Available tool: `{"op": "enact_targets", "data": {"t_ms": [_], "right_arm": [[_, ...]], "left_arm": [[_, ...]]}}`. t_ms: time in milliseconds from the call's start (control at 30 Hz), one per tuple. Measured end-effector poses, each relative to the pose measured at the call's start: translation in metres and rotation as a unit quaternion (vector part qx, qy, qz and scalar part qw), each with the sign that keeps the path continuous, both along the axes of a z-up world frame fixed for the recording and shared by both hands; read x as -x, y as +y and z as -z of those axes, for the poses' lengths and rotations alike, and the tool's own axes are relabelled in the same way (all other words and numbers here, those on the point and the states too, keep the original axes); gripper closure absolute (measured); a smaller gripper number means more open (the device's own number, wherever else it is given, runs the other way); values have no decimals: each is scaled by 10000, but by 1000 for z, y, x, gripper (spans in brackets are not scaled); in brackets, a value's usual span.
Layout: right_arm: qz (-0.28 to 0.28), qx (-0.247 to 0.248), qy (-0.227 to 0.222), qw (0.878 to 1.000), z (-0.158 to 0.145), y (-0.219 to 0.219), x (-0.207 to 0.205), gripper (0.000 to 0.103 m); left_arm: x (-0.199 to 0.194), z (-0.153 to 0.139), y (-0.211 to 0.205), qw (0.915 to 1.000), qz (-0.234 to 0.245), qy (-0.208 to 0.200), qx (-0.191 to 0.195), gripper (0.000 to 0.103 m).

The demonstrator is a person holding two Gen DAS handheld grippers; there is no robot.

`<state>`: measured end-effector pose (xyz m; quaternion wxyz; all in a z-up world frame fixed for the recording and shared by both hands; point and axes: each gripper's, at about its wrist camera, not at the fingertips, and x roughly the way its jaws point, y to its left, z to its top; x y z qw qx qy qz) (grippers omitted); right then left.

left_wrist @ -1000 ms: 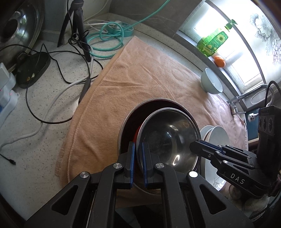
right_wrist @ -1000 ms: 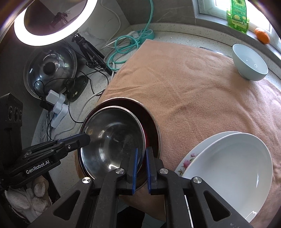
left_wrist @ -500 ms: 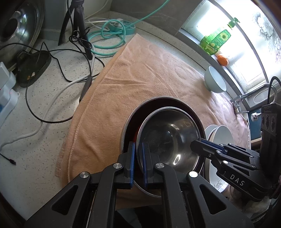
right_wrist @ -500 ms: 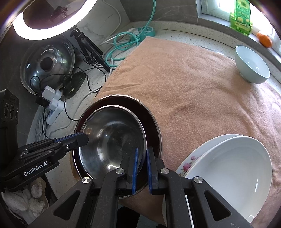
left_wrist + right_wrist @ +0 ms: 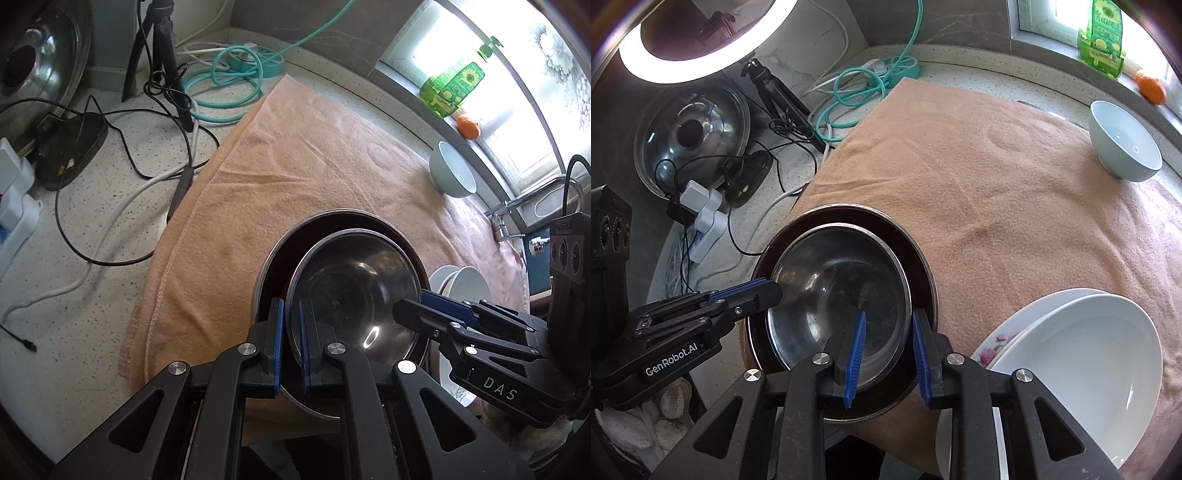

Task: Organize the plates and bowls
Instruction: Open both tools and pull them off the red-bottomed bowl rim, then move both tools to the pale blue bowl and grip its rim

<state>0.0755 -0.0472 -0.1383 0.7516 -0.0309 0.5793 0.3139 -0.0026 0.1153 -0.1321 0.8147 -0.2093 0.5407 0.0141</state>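
A steel bowl [image 5: 354, 288] sits nested inside a larger dark bowl with a steel rim [image 5: 271, 254], on a peach towel [image 5: 295, 155]. My left gripper [image 5: 290, 321] is shut on the steel bowl's near-left rim. In the right wrist view my right gripper [image 5: 888, 325] is opening. The steel bowl's [image 5: 834, 288] right rim stands between its blue pads [image 5: 855, 350], which do not press on it. The larger bowl's rim [image 5: 919, 254] runs just outside the right finger. Each gripper's tip shows in the other's view.
A white deep plate [image 5: 1071, 350] rests on a floral plate [image 5: 993, 343] at the right. A pale blue bowl [image 5: 1124, 147] stands far right on the towel. Cables [image 5: 110, 206], a tripod [image 5: 166, 55] and a pot lid [image 5: 690, 136] crowd the counter to the left.
My right gripper's pads, pinched on the steel bowl's rim before, have parted and let go of it. The left gripper keeps its hold and neither hand has shifted.
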Motion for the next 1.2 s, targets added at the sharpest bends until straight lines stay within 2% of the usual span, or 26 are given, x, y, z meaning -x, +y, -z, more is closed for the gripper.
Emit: {"op": "enact_targets", "data": {"t_ms": [367,733,1200], "right_arm": [[83,-122,-49,9999,-9,-5,-3,77],[279,-501,-178,9982,-37,-24,-12,77],[804,-786,-499,9924,-75,-90,-43,77]], "left_arm": [[-1,-13,1,9999,8,-161,-48,97],[-12,-38,-7,9989,97,-452,31,97],[-46,-62,-48,9953,551,-762,230,97]]}}
